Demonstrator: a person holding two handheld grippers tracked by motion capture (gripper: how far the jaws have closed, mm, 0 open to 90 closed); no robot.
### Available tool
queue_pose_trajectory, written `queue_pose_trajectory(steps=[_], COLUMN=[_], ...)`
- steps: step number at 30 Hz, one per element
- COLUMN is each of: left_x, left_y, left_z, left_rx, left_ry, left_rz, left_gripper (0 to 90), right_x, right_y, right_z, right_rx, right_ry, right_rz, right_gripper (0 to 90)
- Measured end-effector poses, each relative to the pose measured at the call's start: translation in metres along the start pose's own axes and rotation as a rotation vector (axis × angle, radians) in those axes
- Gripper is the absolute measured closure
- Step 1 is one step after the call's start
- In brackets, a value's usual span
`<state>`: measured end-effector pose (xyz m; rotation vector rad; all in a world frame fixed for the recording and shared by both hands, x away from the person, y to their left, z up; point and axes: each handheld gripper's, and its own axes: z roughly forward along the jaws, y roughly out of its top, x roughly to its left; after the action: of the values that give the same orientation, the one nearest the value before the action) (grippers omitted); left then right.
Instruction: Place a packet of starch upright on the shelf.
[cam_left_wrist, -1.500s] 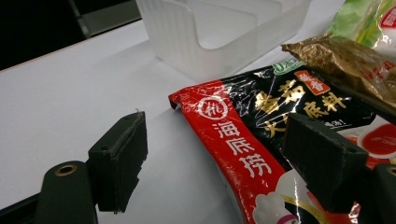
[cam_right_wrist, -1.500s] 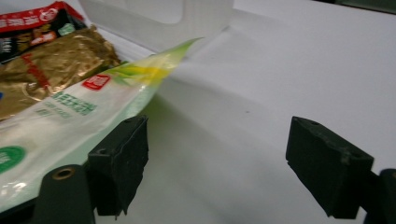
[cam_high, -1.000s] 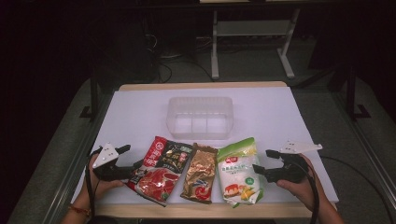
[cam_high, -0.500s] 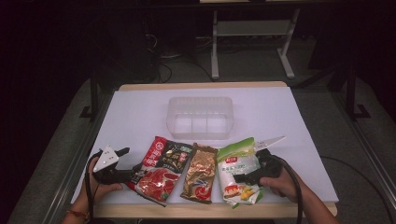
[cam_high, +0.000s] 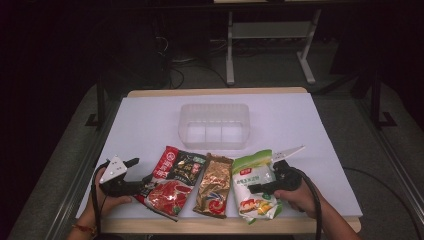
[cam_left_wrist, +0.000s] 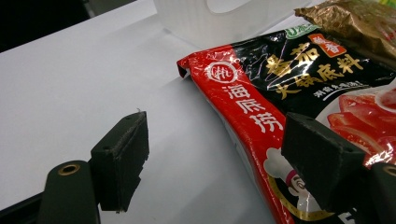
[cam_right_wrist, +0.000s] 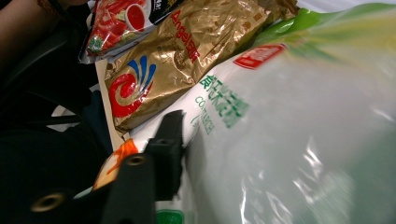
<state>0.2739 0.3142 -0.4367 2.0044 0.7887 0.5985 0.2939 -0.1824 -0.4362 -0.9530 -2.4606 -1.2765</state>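
Your right gripper (cam_high: 264, 186) sits at the lower right of the high view, and its jaws have just been closing with the white and green pouch (cam_high: 254, 185) between them. In the right gripper view one black jaw presses right against the pouch's (cam_right_wrist: 299, 130) side at the lower middle of the frame, and the pouch bulges across the whole right half, so it looks like you've got a grip on it. The other jaw is hidden behind the pouch.

Your left gripper (cam_high: 142, 187) is at the lower left of the high view, jaws standing wide apart with nothing clamped. In the left gripper view the red and black packet (cam_left_wrist: 299, 93) runs from the middle toward the right edge, one jaw over its printed face, the other over bare table (cam_left_wrist: 70, 84). I can't tell if that jaw actually touches the packet.

In the high view three bags line up along the near edge of the white table (cam_high: 150, 125): the red and black packet (cam_high: 172, 182) on the left, a gold packet (cam_high: 215, 186) in the middle, and the white and green pouch on the right. The gold packet (cam_right_wrist: 187, 51) lies just beside the pouch, edges overlapping a bit. A clear plastic bin (cam_high: 214, 125) stands farther up the frame at the center, well apart from the bags.
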Motion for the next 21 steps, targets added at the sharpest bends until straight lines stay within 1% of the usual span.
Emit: queue_pose_trajectory(steps=[1,6,10,13,17,20,21], left_x=[0.0,0.0,0.001,0.002,0.002,0.002,0.002], left_y=[0.0,-0.001,-0.002,-0.002,-0.002,-0.002,-0.002], left_z=[0.0,0.0,0.0,0.0,0.0,0.0,0.0], left_rx=[0.001,-0.001,-0.007,-0.008,-0.008,-0.008,-0.008], left_ry=[-0.002,-0.009,-0.008,-0.01,-0.009,-0.009,-0.009], left_rz=[0.0,-0.002,-0.018,-0.02,-0.026,-0.03,-0.03], left_gripper=[23.0,23.0,23.1,23.2,23.2,23.2,23.2], right_x=[0.001,0.003,0.009,0.014,0.019,0.021,0.021], right_y=[0.0,0.0,0.0,0.001,0.002,0.002,0.002], right_z=[-0.001,-0.001,-0.003,-0.004,-0.008,-0.012,-0.014], right_rx=[-0.003,-0.011,-0.02,-0.024,-0.033,-0.044,-0.057], right_ry=[-0.005,-0.019,-0.042,-0.056,-0.085,-0.104,-0.112], right_rz=[-0.011,-0.031,-0.062,-0.086,-0.113,-0.117,-0.113], right_gripper=[65.1,68.9,74.2,75.5,77.5,78.5,79.1])
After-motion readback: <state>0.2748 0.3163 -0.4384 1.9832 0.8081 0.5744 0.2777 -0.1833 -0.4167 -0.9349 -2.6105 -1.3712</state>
